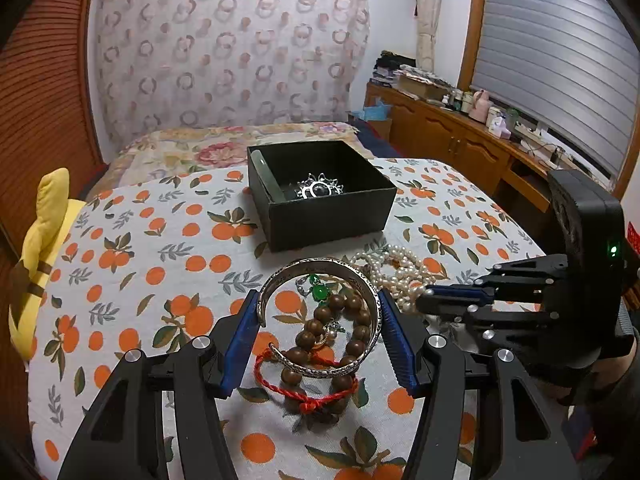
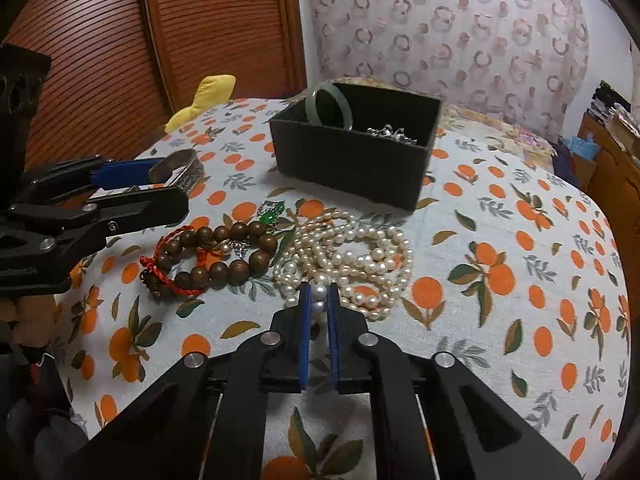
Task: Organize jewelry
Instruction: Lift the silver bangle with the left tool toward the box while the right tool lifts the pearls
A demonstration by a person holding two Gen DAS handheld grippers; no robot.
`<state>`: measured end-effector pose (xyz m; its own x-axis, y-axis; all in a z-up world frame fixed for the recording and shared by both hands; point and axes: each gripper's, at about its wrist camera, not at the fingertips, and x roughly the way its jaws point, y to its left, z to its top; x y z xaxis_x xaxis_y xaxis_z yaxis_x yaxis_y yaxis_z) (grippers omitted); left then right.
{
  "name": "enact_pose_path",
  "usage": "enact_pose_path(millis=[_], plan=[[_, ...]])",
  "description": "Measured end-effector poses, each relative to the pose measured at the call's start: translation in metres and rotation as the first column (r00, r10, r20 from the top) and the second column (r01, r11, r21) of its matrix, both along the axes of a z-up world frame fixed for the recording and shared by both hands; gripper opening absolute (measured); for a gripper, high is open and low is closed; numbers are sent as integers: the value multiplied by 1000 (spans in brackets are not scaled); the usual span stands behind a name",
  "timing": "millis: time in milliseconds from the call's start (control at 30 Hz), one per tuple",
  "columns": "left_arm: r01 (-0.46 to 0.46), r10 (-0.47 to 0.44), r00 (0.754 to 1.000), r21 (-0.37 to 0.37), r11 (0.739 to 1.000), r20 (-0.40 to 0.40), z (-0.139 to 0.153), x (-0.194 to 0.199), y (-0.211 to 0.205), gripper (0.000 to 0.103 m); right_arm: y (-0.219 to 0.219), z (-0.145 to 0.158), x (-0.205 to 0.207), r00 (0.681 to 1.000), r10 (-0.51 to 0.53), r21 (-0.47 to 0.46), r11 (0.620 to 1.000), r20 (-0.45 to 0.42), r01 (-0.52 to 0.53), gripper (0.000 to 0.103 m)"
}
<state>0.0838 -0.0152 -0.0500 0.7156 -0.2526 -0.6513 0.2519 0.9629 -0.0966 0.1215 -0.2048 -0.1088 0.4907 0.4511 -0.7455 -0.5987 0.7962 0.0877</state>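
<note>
My left gripper [image 1: 320,320] has its jaws clamped on the silver cuff bangle [image 1: 320,316], lifted above the wooden bead bracelet [image 2: 216,256]. My right gripper [image 2: 319,304] pinches the pearl necklace [image 2: 352,256] on the tablecloth [image 2: 500,320], near the black box [image 2: 348,160].

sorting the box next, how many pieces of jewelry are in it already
2 visible: a green bangle leaning on the box wall, and a silver brooch on its floor. Smaller pieces may be hidden.
</note>
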Motion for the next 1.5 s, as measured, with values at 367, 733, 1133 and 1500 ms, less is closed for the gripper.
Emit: enact_pose_path(millis=[367, 733, 1133, 1500], plan=[[-17, 19, 999, -27, 999, 39, 13, -6, 7, 56, -21, 55, -12, 991, -25, 51, 999, 133, 18, 9], [-28, 31, 997, -39, 999, 65, 22, -9, 11, 56, -25, 106, -14, 964, -34, 67, 998, 264, 17, 9], [-38, 42, 995, -48, 998, 93, 34, -9, 16, 56, -32, 151, -16, 930, -49, 83, 996, 364, 20, 9], [-34, 38, 992, -34, 999, 123, 47, 3, 12, 56, -40, 180, -4, 907, -72, 95, 995, 416, 35, 9]])
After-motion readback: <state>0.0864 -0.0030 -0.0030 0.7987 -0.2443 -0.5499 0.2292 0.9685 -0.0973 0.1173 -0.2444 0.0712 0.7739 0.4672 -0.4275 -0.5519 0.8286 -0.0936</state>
